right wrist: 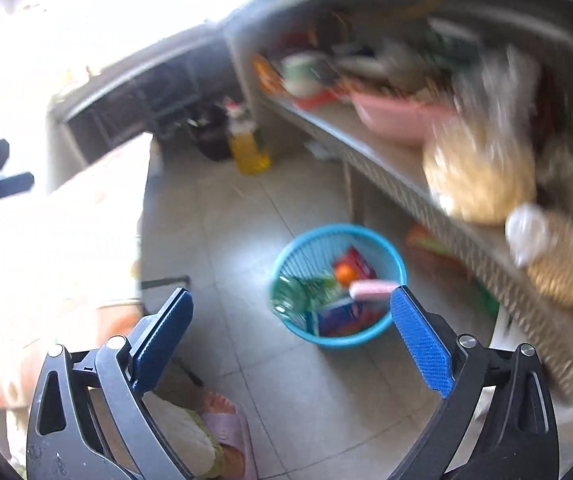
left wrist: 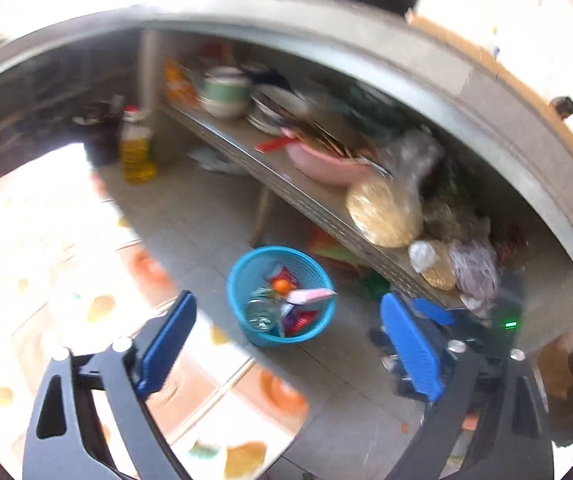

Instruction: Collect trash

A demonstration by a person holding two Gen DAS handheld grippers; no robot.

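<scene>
A long grey shelf (left wrist: 286,184) runs across the room, loaded with crockery and bags. Taking the blue basket (left wrist: 246,280) on the tiled floor (left wrist: 190,216) as the landmark: the shelf's front edge passes just behind and to the right of it, a pink basin (left wrist: 326,164) sits on the shelf above and behind it, and a bulging bag of pale grain (left wrist: 382,212) lies on the shelf edge up and to its right. A bottle of yellow oil (left wrist: 136,148) stands on the floor well behind the basket, to its left.

The trash lies inside the basket: a crushed clear plastic bottle (right wrist: 290,294) on the left side, a red packet (right wrist: 356,262) at the back, a small orange thing (right wrist: 344,274) beside it, and a pink wrapper (right wrist: 372,289) across the right rim.

Both grippers hang above and in front of the basket, apart from it. The left gripper (left wrist: 286,344) has its blue pads spread wide with nothing between them; the right gripper (right wrist: 292,336) likewise stands wide and empty. Below the basket in the right wrist view, a person's foot in a pink slipper (right wrist: 226,424) rests on the tiles.
</scene>
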